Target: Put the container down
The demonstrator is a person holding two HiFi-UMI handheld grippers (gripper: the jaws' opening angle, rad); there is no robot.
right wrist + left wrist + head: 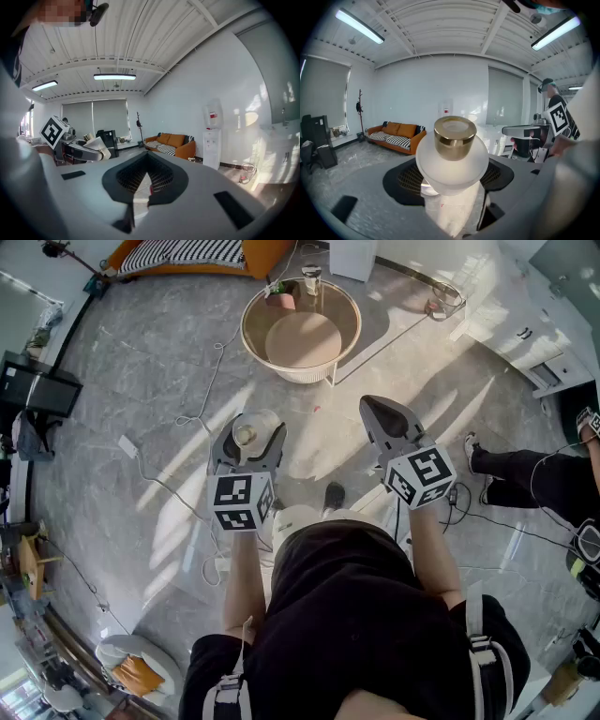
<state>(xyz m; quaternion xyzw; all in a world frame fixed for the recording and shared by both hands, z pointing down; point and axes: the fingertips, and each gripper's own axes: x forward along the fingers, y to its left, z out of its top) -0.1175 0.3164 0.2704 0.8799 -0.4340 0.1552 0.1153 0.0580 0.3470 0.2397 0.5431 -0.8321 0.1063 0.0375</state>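
The container (452, 159) is a small round jar with a frosted white body and a gold lid (454, 136) on top. It is in the air, in front of the person, between the two jaws of the left claw (251, 425). The jaws stand wide and press on the white body from both sides, below the lid. The right claw (378, 407) has its jaws brought together with nothing between them, and it is held level beside the left one, a little apart.

I think the jar is stiff and not heavy, but the frosted surface looks smooth and the body is curved, so it can slip or turn in the grip. It may be glass (I cannot be sure of the material), and the floor (141, 381) under it is hard stone, so a fall would be dangerous for it.

The best place to hold it is the wide white body, as now, not the lid, which may come loose. A round desk (300, 374) stands further ahead and seems a possible place to set it.
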